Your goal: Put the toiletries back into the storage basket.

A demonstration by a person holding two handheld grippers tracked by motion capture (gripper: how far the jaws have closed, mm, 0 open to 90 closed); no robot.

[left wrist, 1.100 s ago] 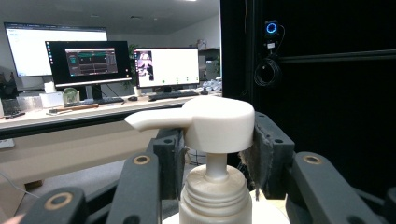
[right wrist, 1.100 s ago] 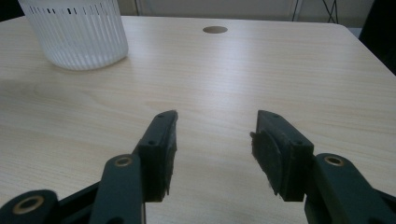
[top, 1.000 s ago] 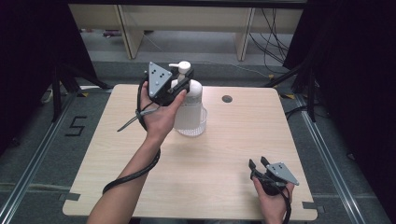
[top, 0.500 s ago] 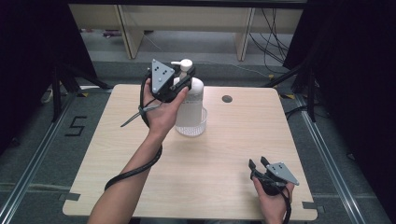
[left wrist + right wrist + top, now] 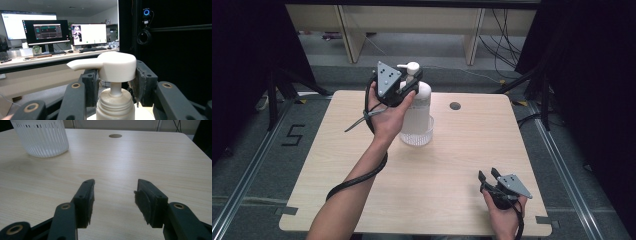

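**Pump head clamped**

Nearest, the right gripper (image 5: 490, 176) rested on the table (image 5: 337, 165), jaws apart. Farther off, the left gripper (image 5: 115, 82) clamped the pump head (image 5: 110, 65) of the upright bottle (image 5: 418, 117) near the far edge, spout pointing left.

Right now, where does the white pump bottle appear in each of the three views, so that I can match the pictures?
High view: the pump bottle stands at the table's far middle, its head at the left gripper.
Left gripper view: its pump head sits centre, between the jaws.
Right gripper view: its ribbed base is at top left, far from the open right gripper.
Shared landmark: the round hole in the table, seen in the high and right gripper views.
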